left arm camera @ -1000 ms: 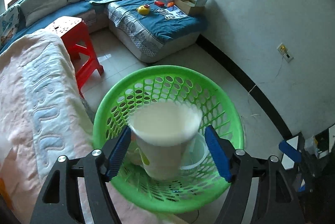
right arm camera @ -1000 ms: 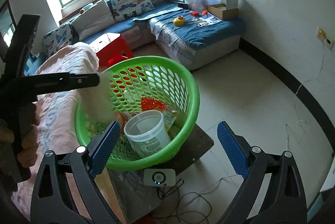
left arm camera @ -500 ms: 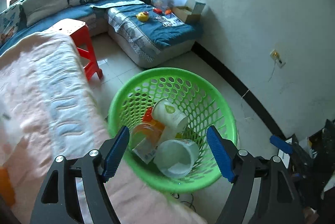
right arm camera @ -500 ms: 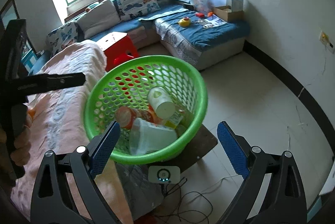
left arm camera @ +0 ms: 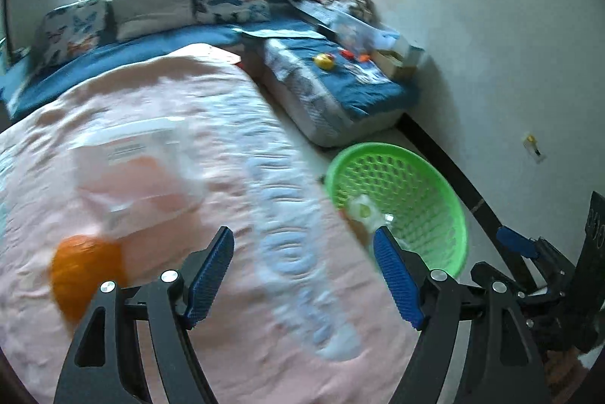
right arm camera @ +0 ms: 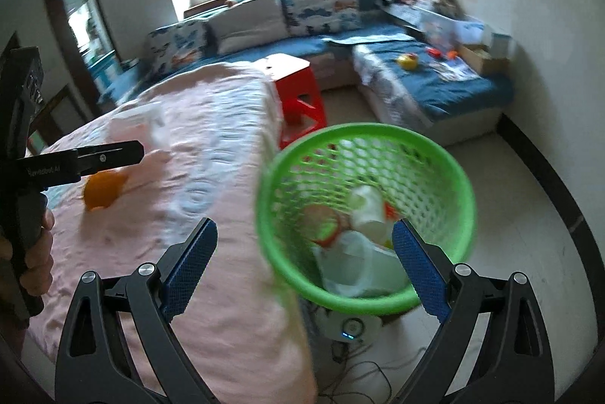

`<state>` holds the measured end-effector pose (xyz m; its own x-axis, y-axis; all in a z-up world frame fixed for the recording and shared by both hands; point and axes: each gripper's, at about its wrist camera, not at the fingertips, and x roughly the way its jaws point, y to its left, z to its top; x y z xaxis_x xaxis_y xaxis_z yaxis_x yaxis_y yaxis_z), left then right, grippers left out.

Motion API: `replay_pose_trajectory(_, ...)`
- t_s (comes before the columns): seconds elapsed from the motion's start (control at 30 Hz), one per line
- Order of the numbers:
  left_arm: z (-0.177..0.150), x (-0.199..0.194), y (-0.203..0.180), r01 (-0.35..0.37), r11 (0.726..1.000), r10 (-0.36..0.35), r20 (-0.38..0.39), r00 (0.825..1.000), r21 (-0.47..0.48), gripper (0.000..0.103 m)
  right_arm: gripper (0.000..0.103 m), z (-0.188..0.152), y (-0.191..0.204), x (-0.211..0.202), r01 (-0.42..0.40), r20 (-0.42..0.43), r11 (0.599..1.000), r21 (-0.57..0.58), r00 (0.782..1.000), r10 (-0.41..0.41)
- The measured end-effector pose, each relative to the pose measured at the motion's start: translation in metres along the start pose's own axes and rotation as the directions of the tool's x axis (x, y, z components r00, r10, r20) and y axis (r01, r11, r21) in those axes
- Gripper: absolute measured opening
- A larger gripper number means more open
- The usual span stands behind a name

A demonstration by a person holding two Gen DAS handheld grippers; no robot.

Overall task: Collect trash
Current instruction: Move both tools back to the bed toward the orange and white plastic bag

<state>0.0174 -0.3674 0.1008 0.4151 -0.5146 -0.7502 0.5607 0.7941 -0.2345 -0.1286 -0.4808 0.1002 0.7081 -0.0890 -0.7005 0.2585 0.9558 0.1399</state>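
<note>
My left gripper point(left arm camera: 304, 275) hangs open and empty over the pink bedspread point(left arm camera: 234, 147). An orange round thing point(left arm camera: 85, 275) lies to its lower left, and a clear plastic wrapper point(left arm camera: 140, 173) lies beyond it, blurred. The green basket point(left arm camera: 459, 234) stands off the bed's right edge with a white cup point(left arm camera: 361, 211) inside. My right gripper point(right arm camera: 304, 266) is open and empty, straddling the bed edge and the basket point(right arm camera: 363, 130). In that basket lie a white cup point(right arm camera: 365, 202), an orange-rimmed cup point(right arm camera: 325, 226) and a pale tub or bag point(right arm camera: 351, 264).
A red stool point(right arm camera: 298, 90) stands between the bed and a blue corner sofa point(right arm camera: 435, 90) that carries toys and boxes. A small white device point(right arm camera: 349, 326) and cables lie on the floor under the basket. Tiled floor point(right arm camera: 522, 200) lies open to the right.
The white cup left my left gripper and now lies in the basket. That gripper then swung left over the bed. The right gripper also shifted left, so the basket sits more to its right.
</note>
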Motion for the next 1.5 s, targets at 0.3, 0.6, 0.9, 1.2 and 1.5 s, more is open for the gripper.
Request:
replay_pose_trajectory(0.3, -0.016, -0.038, 0.085, -0.11, 0.989, 0.114, 0.027, 0.993, -0.096, 0.074, 0.093, 0.028, 0.058, 0.022, -0.097, -0.002, 0.991, -0.089, 0.995, 0.097)
replay_pose_trajectory(0.6, -0.038, -0.035, 0.147, -0.151, 0.983, 0.147, -0.046, 0.988, -0.104, 0.078, 0.093, 0.044, 0.093, 0.052, -0.161, -0.043, 0.979, -0.127, 0.987, 0.157)
replay_pose_trajectory(0.9, -0.042, -0.013, 0.161, -0.111, 0.994, 0.111, -0.098, 0.989, 0.006, 0.084, 0.093, 0.055, 0.116, 0.076, -0.187, -0.082, 0.969, -0.163, 0.981, 0.176)
replay_pose_trajectory(1.2, -0.04, -0.001, 0.162, -0.138, 0.987, 0.145, -0.093, 0.985, 0.08, 0.086, 0.093, 0.061, 0.131, 0.096, -0.204, -0.114, 0.963, -0.178, 0.976, 0.186)
replay_pose_trajectory(1.5, -0.043, 0.003, 0.17, -0.147, 0.984, 0.157, -0.091, 0.983, 0.101, 0.085, 0.093, 0.066, 0.151, 0.114, -0.24, -0.145, 0.951, -0.197, 0.966, 0.214)
